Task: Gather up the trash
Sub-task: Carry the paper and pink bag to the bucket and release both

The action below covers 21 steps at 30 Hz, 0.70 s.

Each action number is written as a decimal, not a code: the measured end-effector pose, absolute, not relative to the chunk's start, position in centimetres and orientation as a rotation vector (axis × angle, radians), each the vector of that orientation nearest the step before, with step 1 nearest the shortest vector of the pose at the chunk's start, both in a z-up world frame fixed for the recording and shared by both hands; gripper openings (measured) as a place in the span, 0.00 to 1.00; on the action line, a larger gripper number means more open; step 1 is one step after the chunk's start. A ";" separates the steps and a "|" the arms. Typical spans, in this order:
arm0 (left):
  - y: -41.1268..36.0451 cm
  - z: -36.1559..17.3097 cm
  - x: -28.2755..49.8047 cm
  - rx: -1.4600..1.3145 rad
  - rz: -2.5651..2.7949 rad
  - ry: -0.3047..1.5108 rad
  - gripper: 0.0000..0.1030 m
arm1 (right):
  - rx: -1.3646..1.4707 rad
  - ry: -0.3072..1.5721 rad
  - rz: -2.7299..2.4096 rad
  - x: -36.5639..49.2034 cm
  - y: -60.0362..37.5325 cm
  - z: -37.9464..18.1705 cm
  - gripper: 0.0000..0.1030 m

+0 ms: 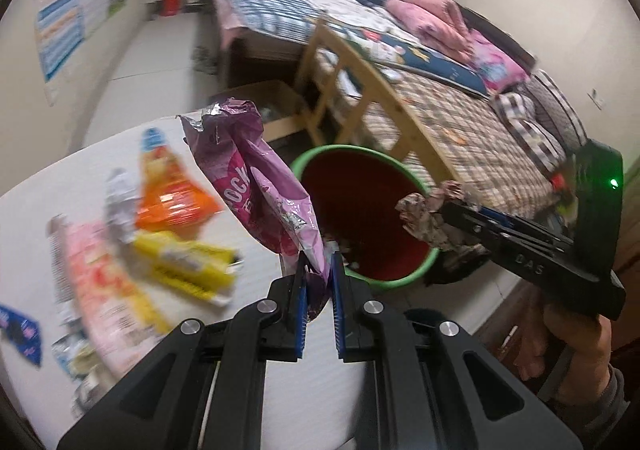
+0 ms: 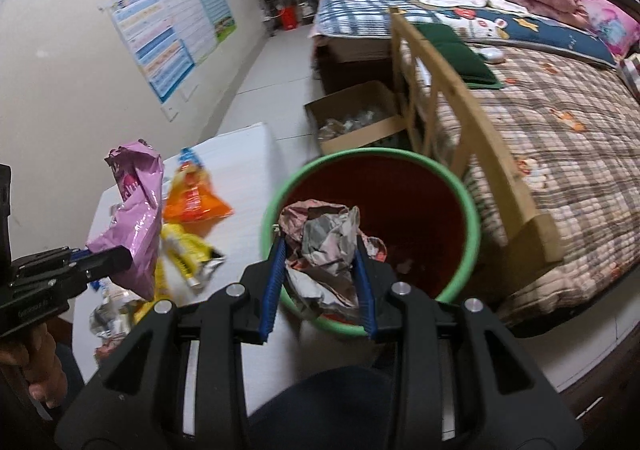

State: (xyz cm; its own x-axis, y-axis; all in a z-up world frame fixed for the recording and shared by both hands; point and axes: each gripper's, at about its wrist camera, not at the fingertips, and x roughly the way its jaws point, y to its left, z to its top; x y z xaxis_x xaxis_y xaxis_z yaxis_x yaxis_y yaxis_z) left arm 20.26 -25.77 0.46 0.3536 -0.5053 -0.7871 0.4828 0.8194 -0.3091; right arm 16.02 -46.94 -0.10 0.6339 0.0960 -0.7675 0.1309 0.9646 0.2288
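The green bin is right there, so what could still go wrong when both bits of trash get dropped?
The purple wrapper hangs beside the green bin rim, not over it, so it may miss. The crumpled paper is bulky and may snag in the right gripper fingers.

Bin [image 2: 460, 186] sits on the floor right of my table [image 2: 248, 154] | wrappers [image 1: 176, 258] lie on the table | cardboard box [image 2: 360, 118] behind the bin | bed [image 2: 560, 138] to its right.
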 end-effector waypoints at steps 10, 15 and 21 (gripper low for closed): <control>-33.8 -1.6 21.6 0.039 -0.770 1.075 0.07 | 0.290 0.921 -0.052 18.5 -50.9 -2.4 0.31; -35.8 -2.9 22.7 0.060 -0.787 1.112 0.08 | 0.303 0.945 -0.054 19.8 -51.8 -4.0 0.31; -37.6 -4.6 23.7 0.105 -0.792 1.147 0.11 | 0.310 0.970 -0.060 20.9 -52.5 -5.3 0.33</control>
State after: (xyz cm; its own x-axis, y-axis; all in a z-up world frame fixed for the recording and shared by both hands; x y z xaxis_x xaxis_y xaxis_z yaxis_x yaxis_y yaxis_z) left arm 23.66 -37.58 -4.55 0.1763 -0.5072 -0.8436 0.6091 0.7295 -0.3112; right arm 20.92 -52.47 -5.31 0.5672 0.0878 -0.8189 0.1876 0.9544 0.2323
